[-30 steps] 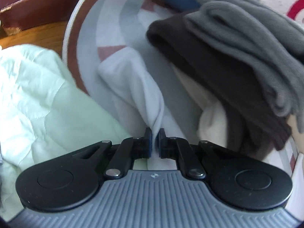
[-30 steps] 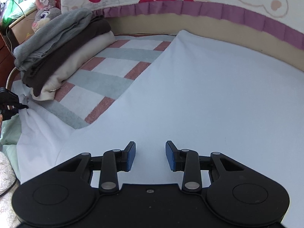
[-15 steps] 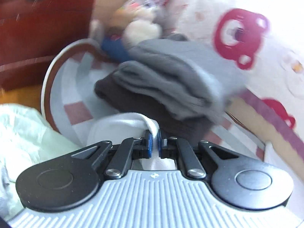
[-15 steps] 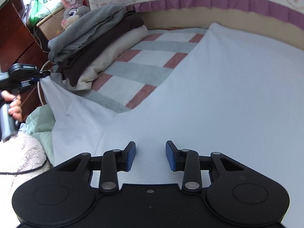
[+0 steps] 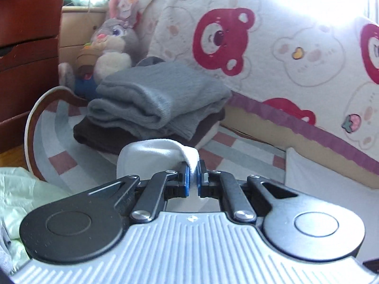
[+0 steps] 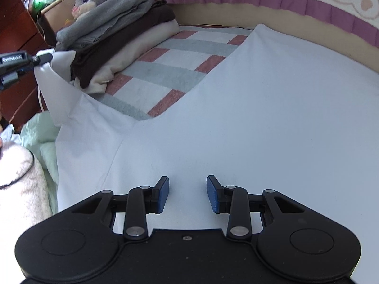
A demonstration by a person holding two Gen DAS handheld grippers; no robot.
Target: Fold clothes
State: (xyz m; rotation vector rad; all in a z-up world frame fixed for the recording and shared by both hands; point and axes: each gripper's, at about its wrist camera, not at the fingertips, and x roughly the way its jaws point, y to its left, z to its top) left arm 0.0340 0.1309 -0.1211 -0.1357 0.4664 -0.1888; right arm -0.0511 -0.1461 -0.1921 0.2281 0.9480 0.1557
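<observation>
At far left, left tongs [image 6: 48, 56] are clamped on a corner of the white garment [image 6: 260, 123], holding that corner raised beside the stack of folded clothes [image 6: 113, 37]. Rest of the garment lies flat across the striped mat [image 6: 170, 71], reaching the bear-print cover's purple frill [image 6: 308, 7] at the back. Bottom centre, right tongs [image 6: 187, 195] sit apart over the cloth with nothing between the blue pads [image 6: 163, 195].
</observation>
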